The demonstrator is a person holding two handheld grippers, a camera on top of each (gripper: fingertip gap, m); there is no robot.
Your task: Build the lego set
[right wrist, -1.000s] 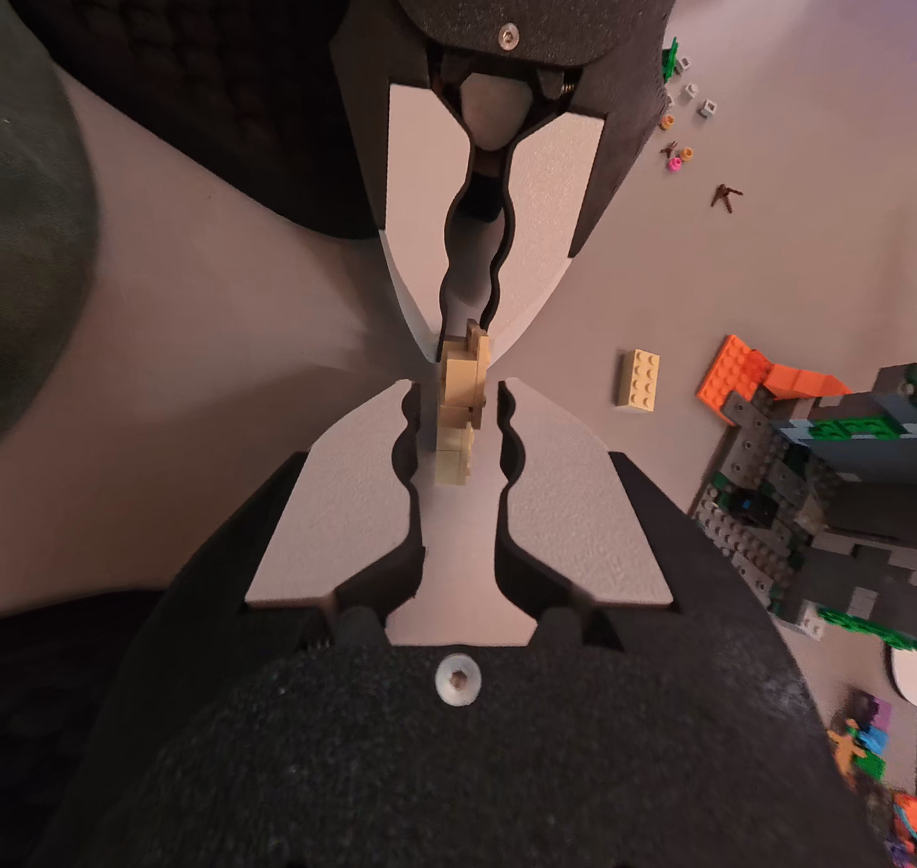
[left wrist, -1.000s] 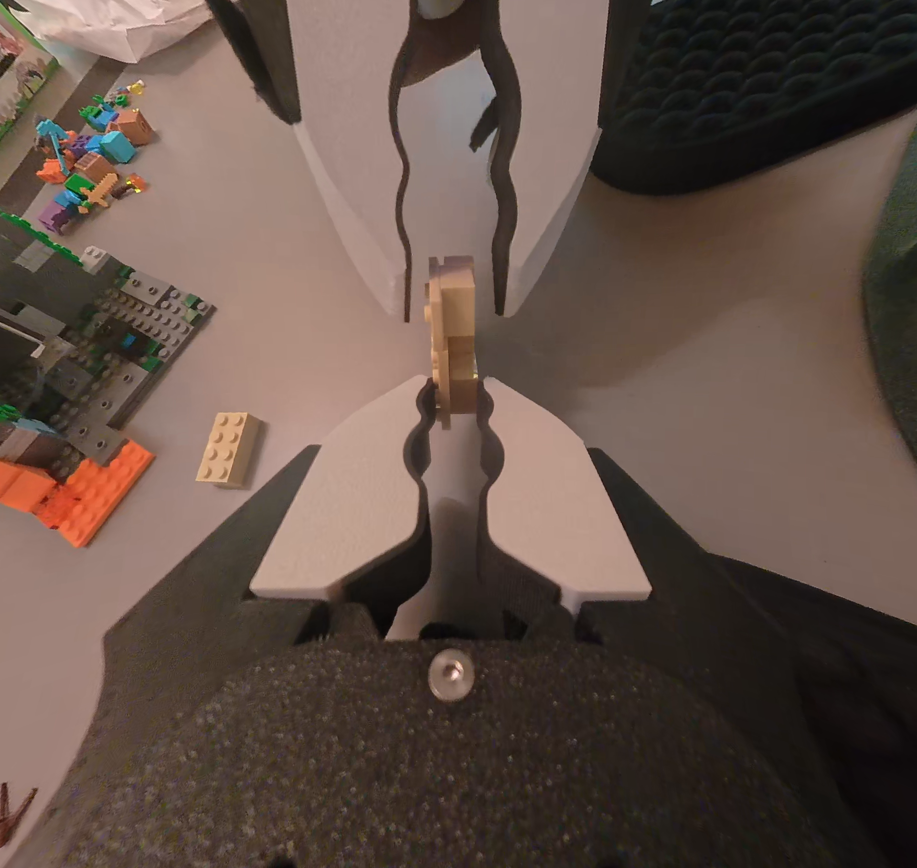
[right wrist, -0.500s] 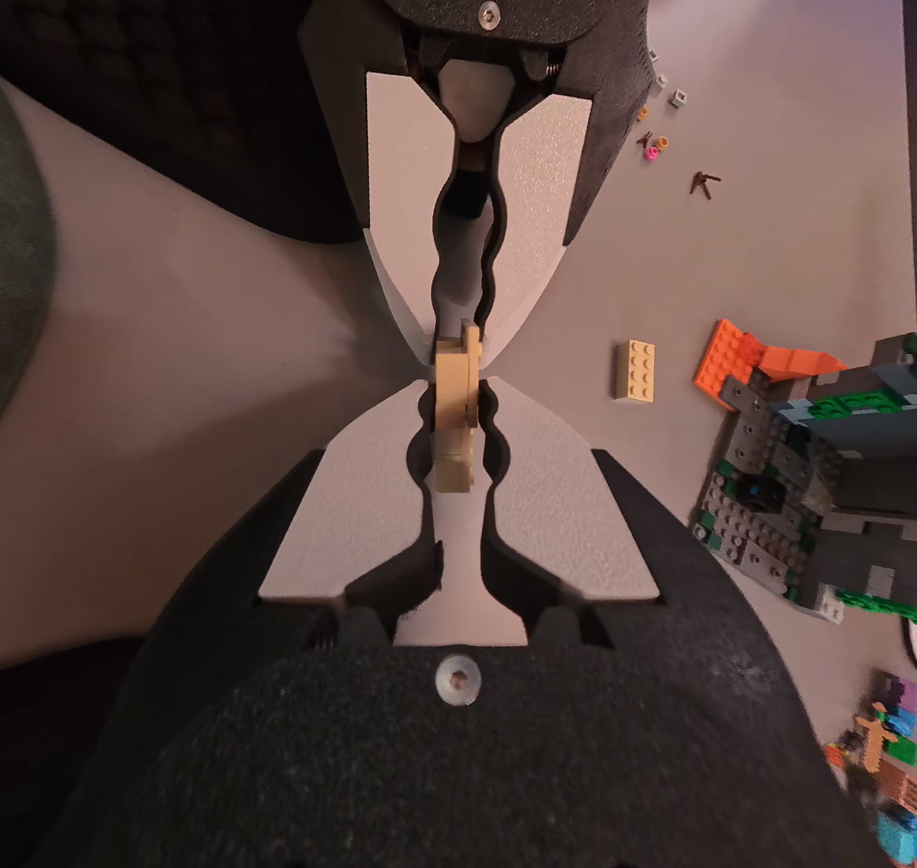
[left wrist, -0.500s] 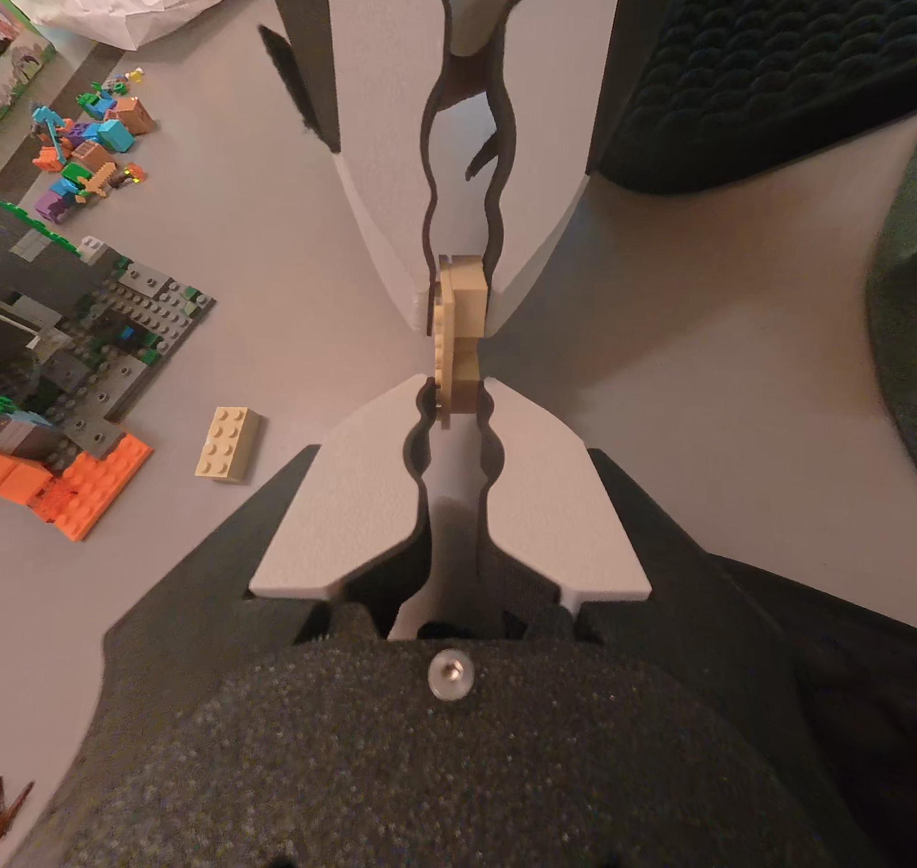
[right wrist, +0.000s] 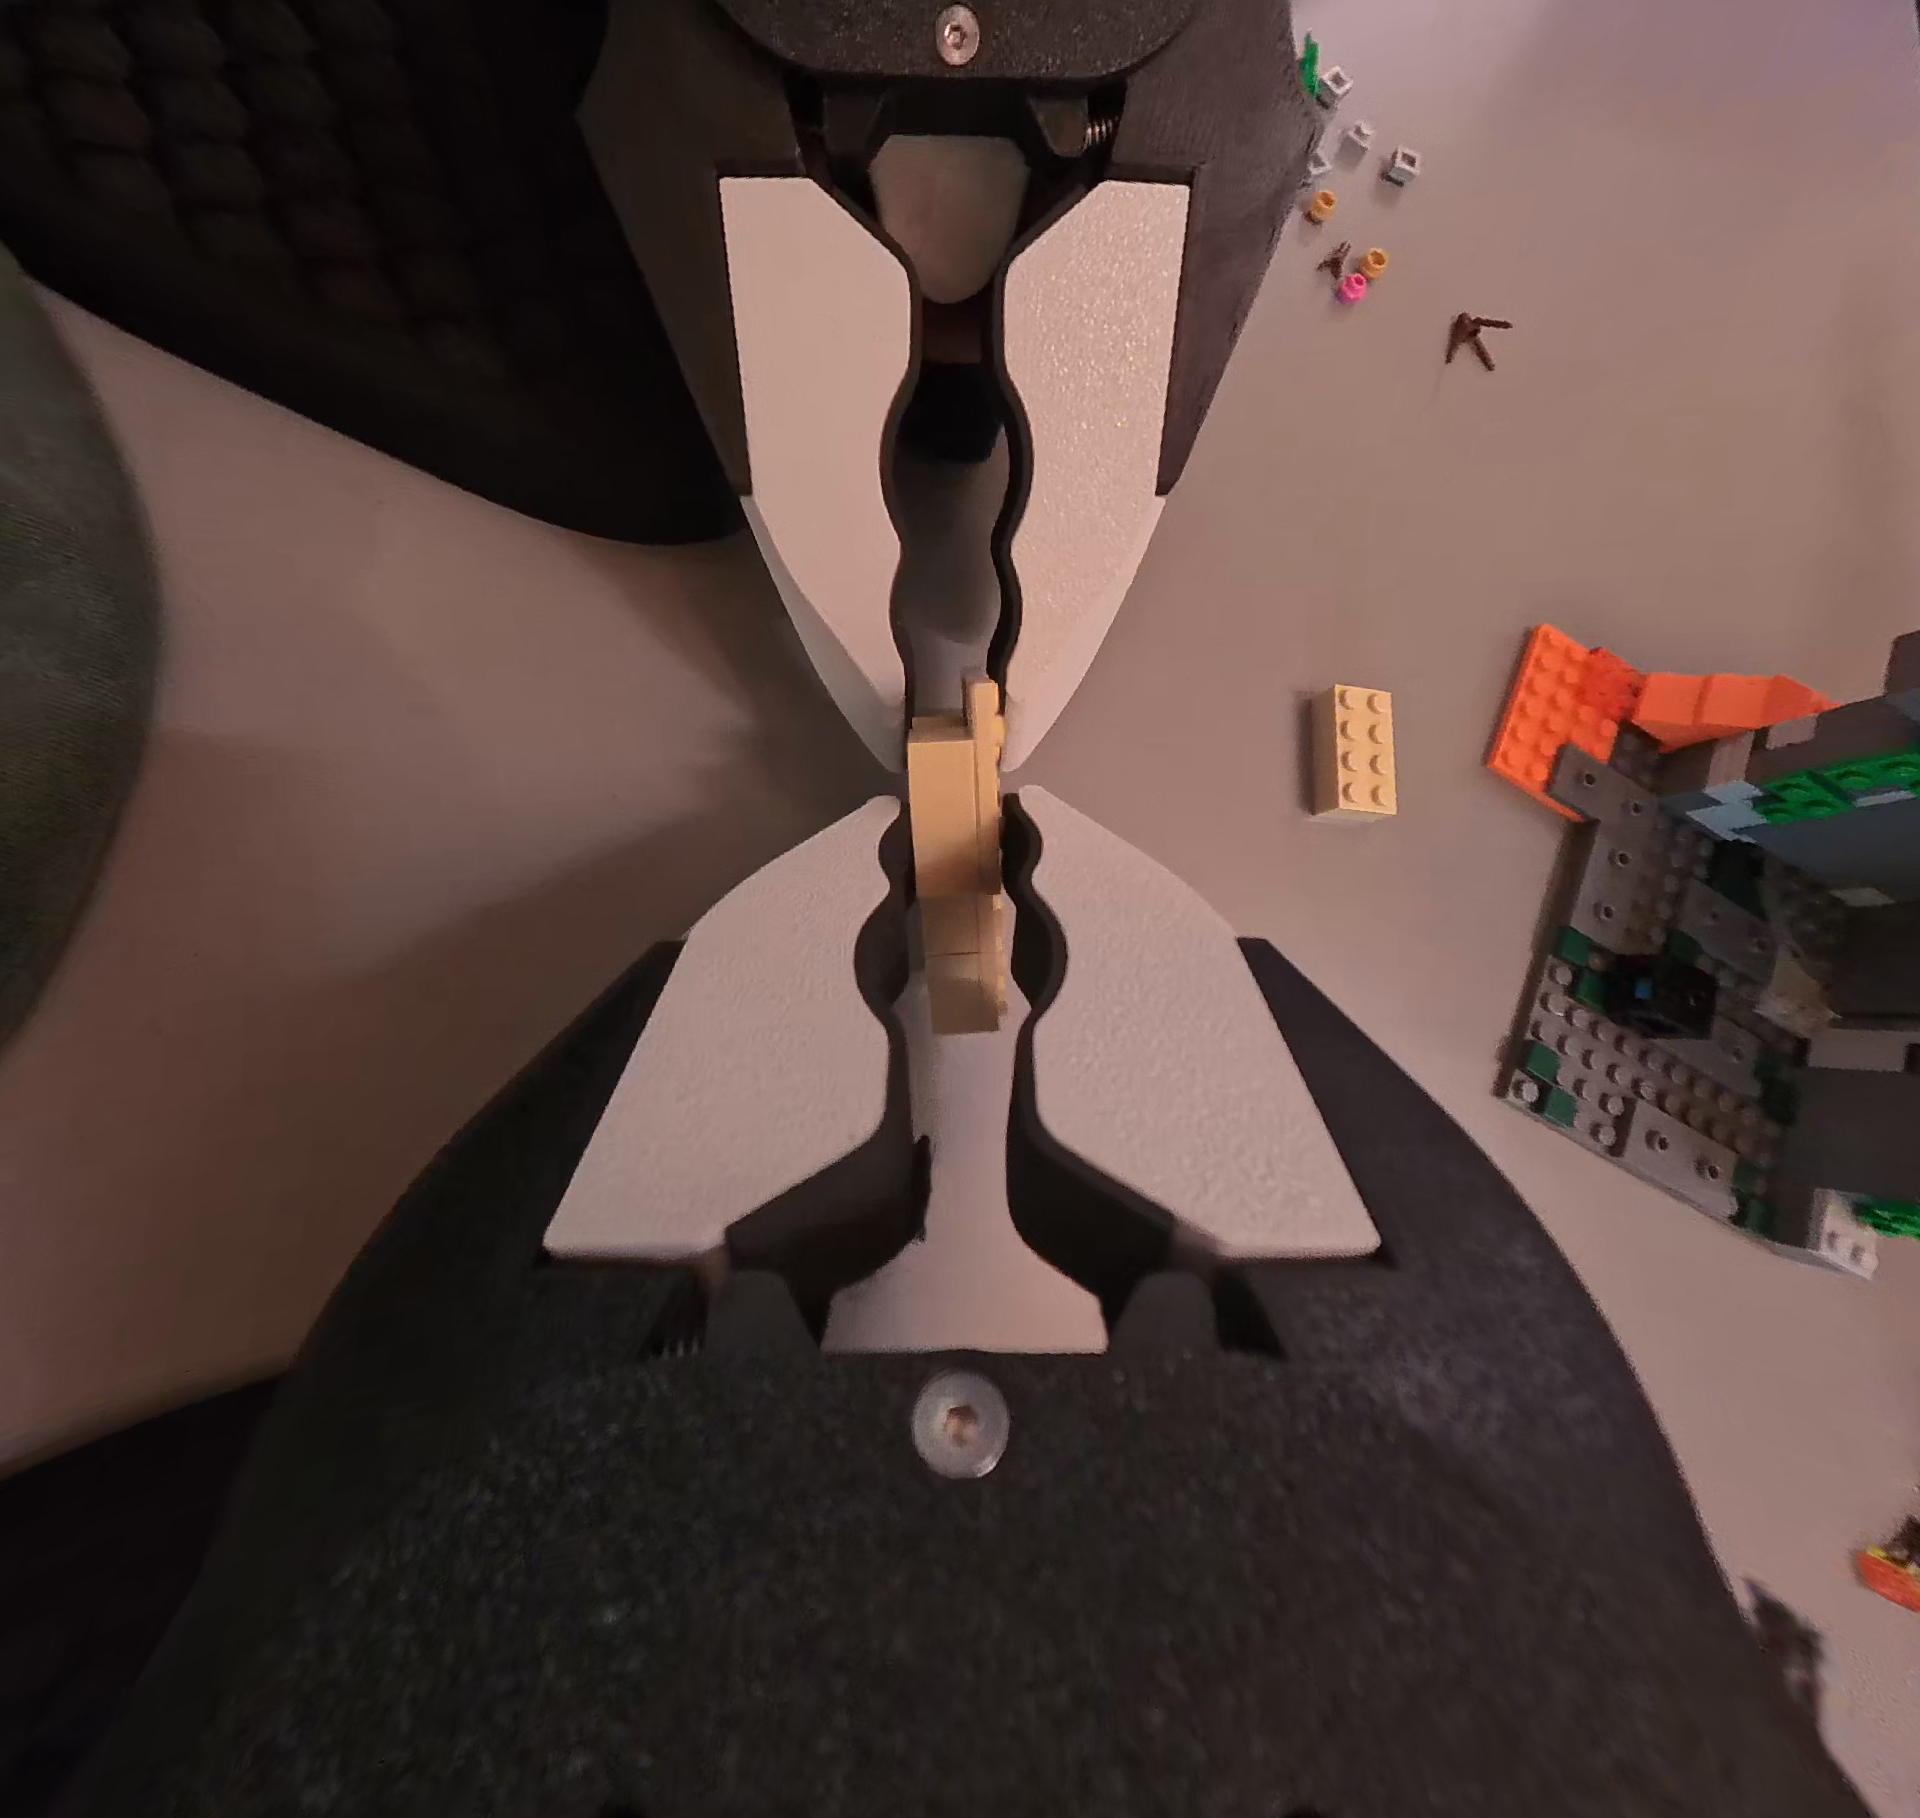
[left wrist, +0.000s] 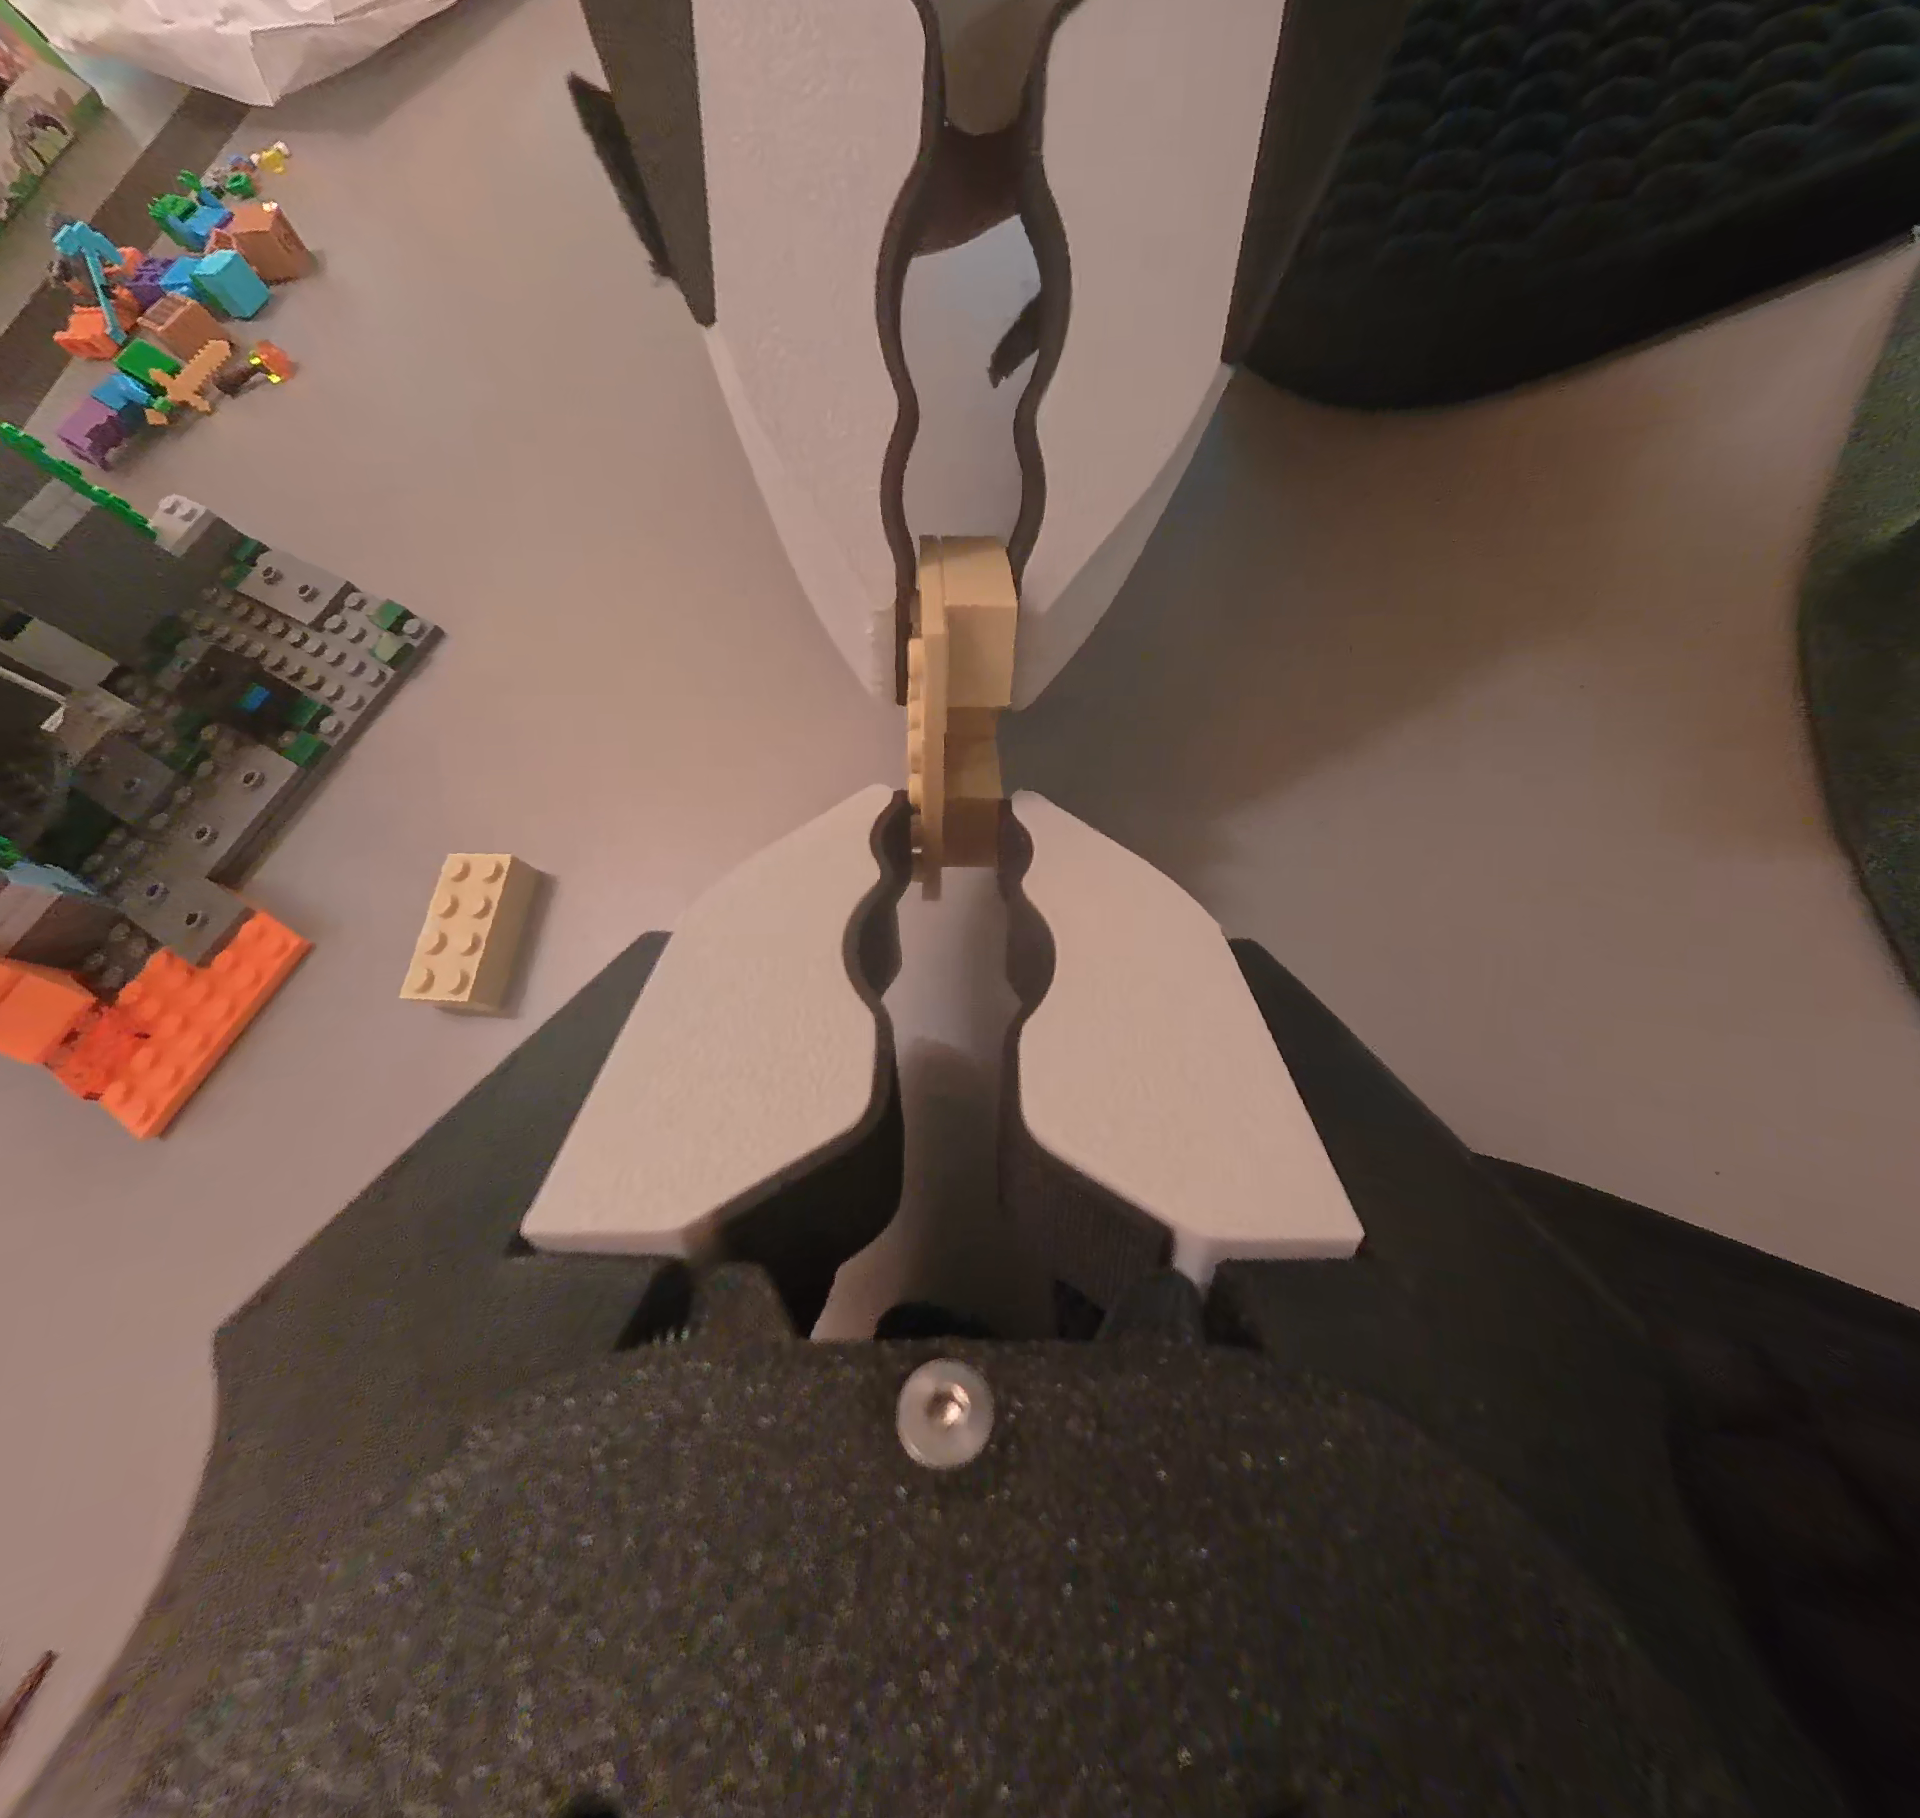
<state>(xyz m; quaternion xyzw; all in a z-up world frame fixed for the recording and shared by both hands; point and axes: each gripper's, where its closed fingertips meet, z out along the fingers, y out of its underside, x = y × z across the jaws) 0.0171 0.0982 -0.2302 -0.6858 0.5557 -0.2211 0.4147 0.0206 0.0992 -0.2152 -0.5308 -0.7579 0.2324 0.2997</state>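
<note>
Clearly, the tan sub-assembly (left wrist: 958, 719) is held above the table (left wrist: 1403, 729), pinched at one end by the left gripper (left wrist: 951, 828) and at the other by the right gripper (right wrist: 951, 875), both closed tight. Pressure is best applied squarely along the studs, so the pieces are seated without twisting.

Grey tabletop (left wrist: 1455, 729), warm dim light; black textured pad (left wrist: 1610, 137) at edge.
</note>
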